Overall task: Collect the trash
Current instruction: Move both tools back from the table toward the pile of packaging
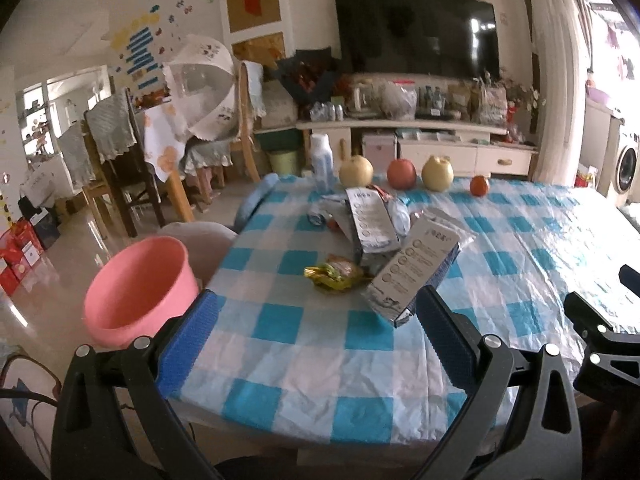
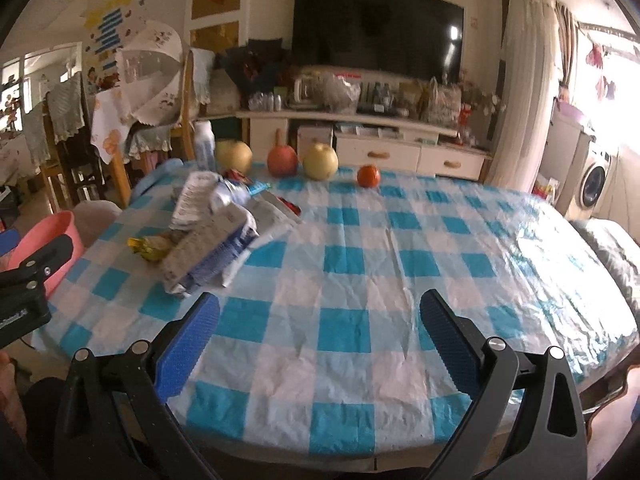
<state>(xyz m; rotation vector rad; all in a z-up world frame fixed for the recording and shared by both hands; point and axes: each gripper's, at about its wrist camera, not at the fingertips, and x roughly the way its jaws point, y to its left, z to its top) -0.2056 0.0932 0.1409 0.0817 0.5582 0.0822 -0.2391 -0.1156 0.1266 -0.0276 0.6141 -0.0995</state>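
A table covered in a crinkled blue-and-white checked plastic cloth (image 1: pixel 320 344) fills the room's foreground. Behind it, at twelve o'clock, a large black television (image 1: pixel 416 28) hangs above a cluttered white cabinet (image 1: pixel 440 148); wooden dining chairs draped in grey knit covers (image 1: pixel 112 136) stand at ten o'clock and a white washing machine (image 1: pixel 626 164) at three o'clock. Along the far table edge sit two yellow pears, a red apple and a small orange fruit (image 1: pixel 479 186), with a white bottle (image 1: pixel 322 160) at the row's left end. The trash lies mid-table at about eleven o'clock from the right gripper: a heap of grey-and-white flattened cartons (image 1: pixel 412 272) and a crumpled gold-and-green foil wrapper (image 1: pixel 332 274). A round pink plastic basin (image 1: pixel 136 288) sits just beside the table's left edge.

The left gripper (image 1: pixel 316 320) hovers low over the near edge, blue-padded jaws spread wide, empty, its right finger just short of the nearest carton. The right gripper (image 2: pixel 320 320) hangs likewise wide and empty over bare cloth.
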